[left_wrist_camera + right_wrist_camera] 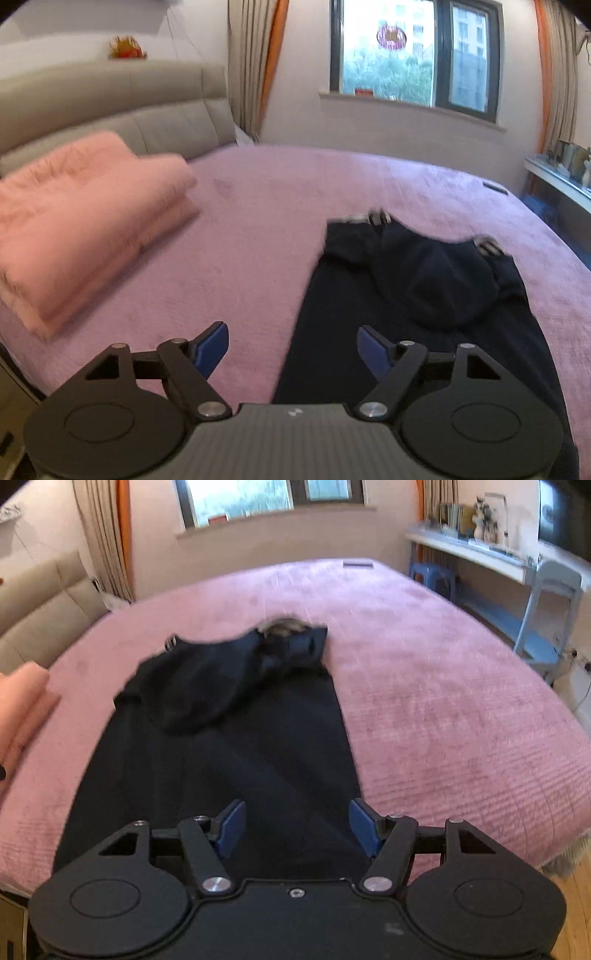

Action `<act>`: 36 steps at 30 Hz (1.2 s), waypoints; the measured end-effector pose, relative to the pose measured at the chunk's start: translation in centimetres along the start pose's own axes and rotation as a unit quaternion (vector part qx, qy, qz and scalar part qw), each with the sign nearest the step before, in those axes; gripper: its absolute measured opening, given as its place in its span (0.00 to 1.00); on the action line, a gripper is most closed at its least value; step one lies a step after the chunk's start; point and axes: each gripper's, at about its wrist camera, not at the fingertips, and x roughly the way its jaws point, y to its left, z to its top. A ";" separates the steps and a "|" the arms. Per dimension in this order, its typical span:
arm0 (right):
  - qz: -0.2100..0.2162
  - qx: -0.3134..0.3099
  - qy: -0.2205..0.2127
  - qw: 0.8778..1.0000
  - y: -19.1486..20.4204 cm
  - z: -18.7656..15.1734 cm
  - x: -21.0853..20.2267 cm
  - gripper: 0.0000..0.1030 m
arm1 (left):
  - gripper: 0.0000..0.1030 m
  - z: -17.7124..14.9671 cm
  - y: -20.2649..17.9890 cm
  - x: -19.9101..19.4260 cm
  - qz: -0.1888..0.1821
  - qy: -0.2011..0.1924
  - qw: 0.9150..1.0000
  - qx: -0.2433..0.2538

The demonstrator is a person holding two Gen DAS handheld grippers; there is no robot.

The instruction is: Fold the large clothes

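A dark navy garment lies lengthwise on the pink bed cover, its sleeves and hood folded in over the body at the far end, with striped cuffs showing. The same garment fills the middle of the right wrist view. My left gripper hangs open above the garment's near left edge, with nothing between its blue pads. My right gripper stands open over the garment's near right part, its pads clear of the cloth.
A folded pink blanket lies at the left by the grey headboard. A window with curtains is behind the bed. A white shelf, a blue stool and a chair stand to the right. A small dark object lies at the bed's far edge.
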 end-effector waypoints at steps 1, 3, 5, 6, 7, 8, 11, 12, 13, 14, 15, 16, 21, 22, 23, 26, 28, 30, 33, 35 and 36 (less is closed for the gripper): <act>-0.003 -0.002 0.006 1.000 0.1 -0.1 0.4 0.75 | 0.76 -0.7 0.0 0.5 -0.010 0.006 1.000 0.000; -0.014 -0.010 0.020 1.000 0.2 0.0 1.4 0.75 | 0.76 -1.9 0.5 2.0 -0.029 0.024 0.999 0.003; -0.022 -0.018 0.028 0.999 0.0 -0.1 2.6 0.76 | 0.76 -2.9 1.1 3.7 -0.047 0.040 0.998 0.010; -0.022 -0.019 0.032 0.999 -0.3 -0.2 3.2 0.76 | 0.76 -3.1 1.5 4.6 -0.055 0.049 0.997 0.016; -0.021 -0.017 0.035 0.999 -0.7 -0.4 3.8 0.76 | 0.76 -3.3 1.8 5.3 -0.064 0.055 0.996 0.024; -0.018 -0.011 0.040 0.999 -1.2 -0.7 4.5 0.76 | 0.76 -3.6 2.1 5.9 -0.072 0.058 0.995 0.029; -0.007 0.001 0.061 0.998 -2.9 -1.7 6.5 0.76 | 0.76 -4.4 2.7 7.4 -0.087 0.066 0.993 0.052; -0.009 0.006 0.069 0.998 -3.4 -2.0 7.3 0.76 | 0.76 -4.8 2.8 7.7 -0.090 0.067 0.992 0.058; -0.009 0.010 0.077 0.997 -3.9 -2.4 7.9 0.76 | 0.76 -5.0 3.1 8.2 -0.094 0.068 0.991 0.063; -0.005 0.016 0.085 0.996 -4.5 -2.7 8.4 0.76 | 0.76 -5.3 3.4 8.6 -0.103 0.072 0.990 0.065; 0.002 0.025 0.094 0.995 -5.0 -3.0 8.9 0.76 | 0.76 -5.6 3.6 9.0 -0.112 0.078 0.989 0.062; 0.011 0.036 0.101 0.994 -5.5 -3.4 9.3 0.76 | 0.76 -5.9 4.0 9.6 -0.123 0.088 0.987 0.056; 0.043 0.082 0.116 0.989 -7.4 -4.5 9.9 0.76 | 0.74 -8.0 6.2 11.3 -0.131 0.114 0.985 0.015; 0.048 0.084 0.118 0.988 -7.5 -4.6 9.9 0.76 | 0.74 -8.4 6.8 11.4 -0.136 0.118 0.984 0.003; 0.055 0.084 0.120 0.988 -7.5 -4.8 10.0 0.76 | 0.74 -8.5 7.3 11.8 -0.141 0.123 0.982 -0.007; 0.060 0.082 0.129 0.986 -7.3 -5.1 10.6 0.76 | 0.74 -9.1 8.2 12.7 -0.171 0.147 0.973 -0.039; 0.060 0.089 0.135 0.985 -7.4 -5.4 11.0 0.76 | 0.73 -9.6 8.7 13.9 -0.191 0.178 0.963 -0.064; 0.062 0.090 0.133 0.985 -7.4 -5.6 11.0 0.76 | 0.71 -10.2 8.5 14.4 -0.187 0.198 0.959 -0.074; 0.066 0.083 0.130 0.986 -7.4 -5.9 10.9 0.76 | 0.69 -10.8 8.4 14.1 -0.178 0.196 0.962 -0.066; 0.068 0.085 0.129 0.986 -7.4 -6.1 11.2 0.78 | 0.68 -11.1 8.4 14.0 -0.179 0.200 0.961 -0.071; 0.068 0.086 0.127 0.986 -7.3 -6.3 11.2 0.78 | 0.68 -11.3 8.4 14.1 -0.182 0.204 0.959 -0.074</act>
